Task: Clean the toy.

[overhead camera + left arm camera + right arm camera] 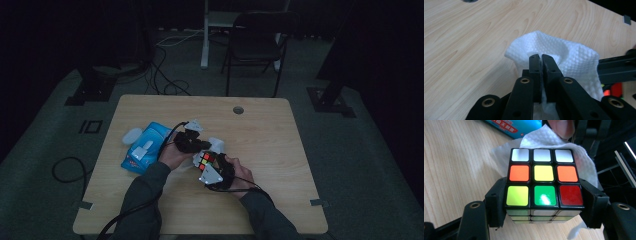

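A: One bench (pixel 280 150), pale wood, rounded corners; a round hole (pixel 238 110) near its far edge. What room is left on it?

B: Broad bare wood on the right half and along the near edge. All the items sit left of centre, well clear of every edge.

A: Next largest item?

B: One blue wipe pack (pixel 145 152), flat on the bench just left of the left hand (pixel 172 156), with a small white lid (pixel 132 135) at its far-left corner.

A: Then?

B: One puzzle cube (pixel 544 182), gripped by the right tool (pixel 544 205): its jaws press on two opposite side faces. White, orange and yellow, then yellow-green, green and red squares face that tool's camera. The cube is near the bench's middle, just right of the pack.

A: Smallest?

B: One white embossed wipe (pixel 564 57), pinched by the left tool (pixel 541 61), jaws nearly together on a fold. The wipe lies against the cube's far side.
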The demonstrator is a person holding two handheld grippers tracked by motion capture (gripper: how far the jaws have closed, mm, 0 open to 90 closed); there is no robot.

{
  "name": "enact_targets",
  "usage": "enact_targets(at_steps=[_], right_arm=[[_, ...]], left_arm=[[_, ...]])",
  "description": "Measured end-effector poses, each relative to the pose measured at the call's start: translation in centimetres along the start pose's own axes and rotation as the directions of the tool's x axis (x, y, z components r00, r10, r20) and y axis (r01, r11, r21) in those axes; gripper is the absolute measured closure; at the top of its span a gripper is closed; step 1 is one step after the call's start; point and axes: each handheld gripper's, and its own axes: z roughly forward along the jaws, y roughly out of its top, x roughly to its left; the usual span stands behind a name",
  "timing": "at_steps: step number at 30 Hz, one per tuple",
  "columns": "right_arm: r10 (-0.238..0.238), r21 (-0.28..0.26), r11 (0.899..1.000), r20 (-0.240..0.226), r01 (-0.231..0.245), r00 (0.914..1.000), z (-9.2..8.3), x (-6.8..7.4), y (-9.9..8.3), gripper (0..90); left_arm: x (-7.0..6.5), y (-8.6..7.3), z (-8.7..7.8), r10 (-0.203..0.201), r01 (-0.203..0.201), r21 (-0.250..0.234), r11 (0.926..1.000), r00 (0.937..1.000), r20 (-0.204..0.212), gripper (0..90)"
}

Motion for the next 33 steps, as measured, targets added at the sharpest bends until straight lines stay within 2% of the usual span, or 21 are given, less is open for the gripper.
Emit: enact_targets(at_steps=[6, 10, 14, 15, 20, 24, 33], right_arm=[[0.002, -0.009, 1.0, -0.002, -0.002, 1.0, 0.0, 0.0, 0.1, 34.1], [-0.002, -0.013, 1.0, -0.003, 0.002, 1.0, -0.1, 0.0, 0.1, 34.2], [-0.002, -0.015, 1.0, -0.003, 0.002, 1.0, 0.0, 0.0, 0.1, 34.2], [-0.003, -0.015, 1.0, -0.002, 0.003, 1.0, 0.0, 0.0, 0.1, 34.1], [-0.002, -0.016, 1.0, 0.003, 0.003, 1.0, -0.1, -0.1, 0.1, 34.2], [0.001, -0.015, 1.0, 0.006, -0.001, 1.0, -0.2, -0.1, 0.0, 34.2], [-0.002, -0.022, 1.0, -0.004, 0.002, 1.0, -0.2, -0.1, 0.1, 34.2]], left_arm=[[0.8, -0.4, 0.2, -0.029, 0.029, 0.01, 0.9995, 0.9996, -0.003, 87.8], [0.9, -0.4, 0.3, -0.029, 0.029, 0.016, 0.9995, 0.9996, -0.004, 87.8], [0.5, -0.2, 0.1, -0.012, 0.012, 0.016, 0.9998, 0.9999, 0.0, 87.8], [0.2, 0.0, 0.0, 0.004, -0.004, 0.005, 1.0, 0.9999, 0.013, 87.8], [-0.3, 0.6, -0.2, 0.034, -0.034, 0.001, 0.9994, 0.9988, 0.035, 87.8], [-0.3, 0.6, -0.2, 0.038, -0.038, 0.002, 0.9993, 0.9985, 0.039, 87.8], [0.9, -0.2, 0.2, -0.002, 0.002, 0.021, 0.9998, 0.9999, 0.016, 87.8]])
